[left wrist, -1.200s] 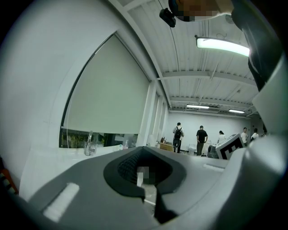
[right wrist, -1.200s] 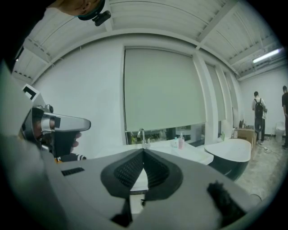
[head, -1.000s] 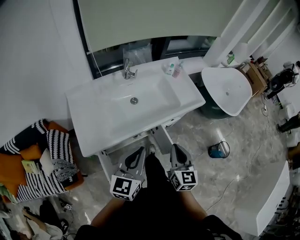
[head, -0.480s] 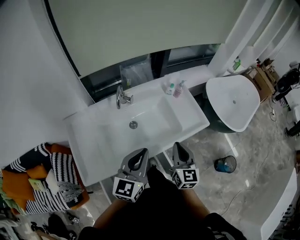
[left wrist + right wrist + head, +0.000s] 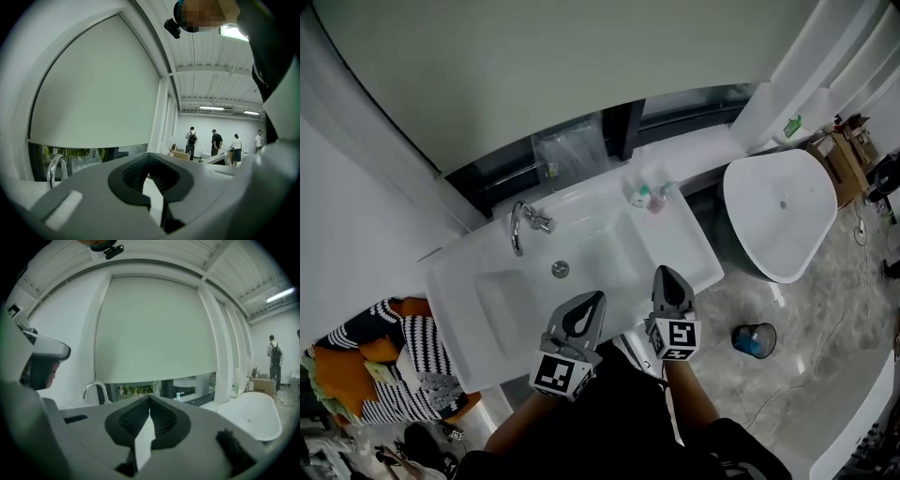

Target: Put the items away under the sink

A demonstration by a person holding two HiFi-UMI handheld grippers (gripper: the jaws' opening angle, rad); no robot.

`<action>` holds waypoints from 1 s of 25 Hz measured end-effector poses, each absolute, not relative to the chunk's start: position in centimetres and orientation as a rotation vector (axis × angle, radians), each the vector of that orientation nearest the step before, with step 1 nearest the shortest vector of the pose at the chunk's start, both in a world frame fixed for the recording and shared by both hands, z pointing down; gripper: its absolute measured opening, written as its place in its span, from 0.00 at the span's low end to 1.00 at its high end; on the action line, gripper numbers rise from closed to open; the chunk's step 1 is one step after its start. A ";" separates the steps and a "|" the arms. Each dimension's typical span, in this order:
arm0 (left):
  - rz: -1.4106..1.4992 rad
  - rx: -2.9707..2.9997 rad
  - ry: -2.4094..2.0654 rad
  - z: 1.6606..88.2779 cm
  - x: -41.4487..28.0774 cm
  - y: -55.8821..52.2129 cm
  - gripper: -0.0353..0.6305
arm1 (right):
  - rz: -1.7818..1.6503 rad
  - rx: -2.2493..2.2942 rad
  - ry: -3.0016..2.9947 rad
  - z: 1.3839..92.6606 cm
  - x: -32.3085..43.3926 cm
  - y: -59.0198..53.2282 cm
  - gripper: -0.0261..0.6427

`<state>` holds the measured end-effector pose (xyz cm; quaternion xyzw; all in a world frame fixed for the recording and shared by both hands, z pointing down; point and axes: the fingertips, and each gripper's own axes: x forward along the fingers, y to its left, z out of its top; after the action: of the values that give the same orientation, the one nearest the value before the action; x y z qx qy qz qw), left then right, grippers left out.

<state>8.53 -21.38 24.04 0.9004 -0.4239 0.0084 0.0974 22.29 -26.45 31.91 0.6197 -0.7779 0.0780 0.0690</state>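
Observation:
Two small bottles (image 5: 642,194) (image 5: 657,199) stand at the back right corner of the white sink basin (image 5: 487,309), beside the window; one bottle (image 5: 178,396) shows in the right gripper view. My left gripper (image 5: 596,300) is shut and empty, held over the basin's front edge. Beside it, my right gripper (image 5: 668,275) is also shut and empty, over the front right of the basin. Both point up and forward, with the jaws pressed together in the left gripper view (image 5: 150,158) and the right gripper view (image 5: 149,400). The cabinet under the sink is hidden below the basin.
A chrome faucet (image 5: 517,228) curves over the drain (image 5: 560,269). A white bathtub (image 5: 778,216) sits to the right, with a blue bin (image 5: 753,339) on the marble floor. A striped blanket and orange cushions (image 5: 398,384) lie at the left. Several people (image 5: 215,140) stand far off.
The view has come forward over the sink, so the cabinet below has dropped out of sight. Both grippers rose from in front of the cabinet to above the basin's front edge, still shut.

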 end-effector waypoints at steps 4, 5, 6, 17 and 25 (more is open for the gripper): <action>0.031 2.661 -1.244 24.6 10.3 -25.0 0.07 | 0.241 1.863 -2.327 33.1 23.9 -30.2 0.06; 0.031 2.660 -1.243 24.7 10.7 -25.9 0.06 | 0.245 1.864 -2.322 33.4 24.3 -31.1 0.06; 0.033 2.658 -1.242 24.9 11.1 -26.7 0.07 | 0.249 1.868 -2.317 33.7 24.8 -31.9 0.06; 0.090 2.621 -1.236 27.3 13.6 -33.2 0.07 | 0.263 1.861 -2.276 38.1 28.2 -39.7 0.12; 0.147 2.589 -1.218 29.4 14.7 -36.1 0.07 | 0.325 1.852 -2.269 41.4 29.6 -45.1 0.20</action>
<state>14.68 -36.07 29.39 0.8951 -0.4211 0.0508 0.1376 29.58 -45.08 41.44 0.6255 -0.7663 0.1099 0.0972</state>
